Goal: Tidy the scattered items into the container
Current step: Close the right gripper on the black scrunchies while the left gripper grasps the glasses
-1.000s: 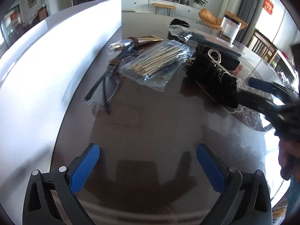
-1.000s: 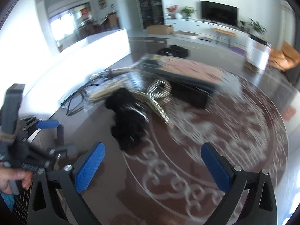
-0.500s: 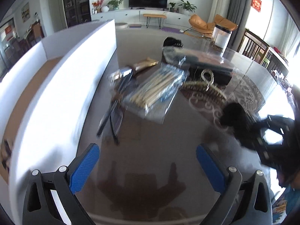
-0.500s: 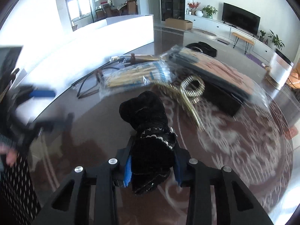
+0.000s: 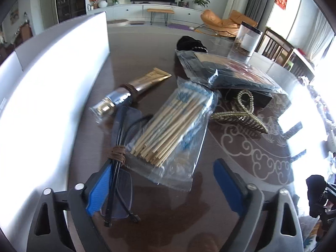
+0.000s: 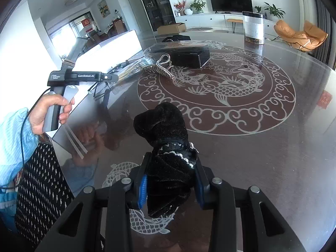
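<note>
Right, right claw (image 6: pixel 170 191) is clamped on the black velvet pouch (image 6: pixel 166 147) above the worktop's (image 6: pixel 273 168) near edge, left claw (image 5: pixel 163 189), closing from wide, straddles the glasses (image 5: pixel 117 180): carry level, squeeze steady.

swab packet (image 5: pixel 174 126) on glasses (image 5: pixel 120 168), hair claw (image 5: pixel 241 113) right

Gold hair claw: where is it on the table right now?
In the left wrist view the gold hair claw lies right of centre, beside the bag of wooden sticks and just in front of the black box.
</note>
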A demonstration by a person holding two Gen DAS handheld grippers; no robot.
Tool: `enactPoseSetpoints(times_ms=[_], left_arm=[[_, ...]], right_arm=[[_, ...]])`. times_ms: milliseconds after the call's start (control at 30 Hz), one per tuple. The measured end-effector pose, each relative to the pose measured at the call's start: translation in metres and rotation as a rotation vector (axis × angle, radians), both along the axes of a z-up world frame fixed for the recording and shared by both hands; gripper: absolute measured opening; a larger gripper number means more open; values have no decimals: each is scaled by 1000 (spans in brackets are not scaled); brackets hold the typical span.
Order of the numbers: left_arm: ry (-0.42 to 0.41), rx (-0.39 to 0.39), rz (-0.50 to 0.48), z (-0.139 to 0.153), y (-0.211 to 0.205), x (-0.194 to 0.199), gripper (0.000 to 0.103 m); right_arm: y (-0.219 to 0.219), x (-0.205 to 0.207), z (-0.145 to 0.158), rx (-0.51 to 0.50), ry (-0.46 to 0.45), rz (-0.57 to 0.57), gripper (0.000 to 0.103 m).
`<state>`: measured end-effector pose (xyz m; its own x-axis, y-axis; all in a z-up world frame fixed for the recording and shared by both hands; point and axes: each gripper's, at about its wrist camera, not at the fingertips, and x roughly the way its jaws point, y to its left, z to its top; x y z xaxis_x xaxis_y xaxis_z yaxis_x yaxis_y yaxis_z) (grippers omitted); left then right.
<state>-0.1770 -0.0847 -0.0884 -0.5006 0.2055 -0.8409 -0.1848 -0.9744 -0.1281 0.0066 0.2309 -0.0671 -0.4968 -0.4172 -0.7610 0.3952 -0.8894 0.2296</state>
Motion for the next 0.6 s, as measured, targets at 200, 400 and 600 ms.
enactPoseSetpoints(times_ms=[200, 400, 600], left_arm=[[-43, 145, -112, 11, 5, 53, 68], [-42, 125, -29, 24, -4, 50, 71], [-77, 68, 114, 3, -12, 18, 62]], right_arm=[[7, 6, 6, 12, 26, -11, 37], [3, 10, 8, 16, 36, 10, 37], [-7, 9, 12, -4, 40, 16, 37]])
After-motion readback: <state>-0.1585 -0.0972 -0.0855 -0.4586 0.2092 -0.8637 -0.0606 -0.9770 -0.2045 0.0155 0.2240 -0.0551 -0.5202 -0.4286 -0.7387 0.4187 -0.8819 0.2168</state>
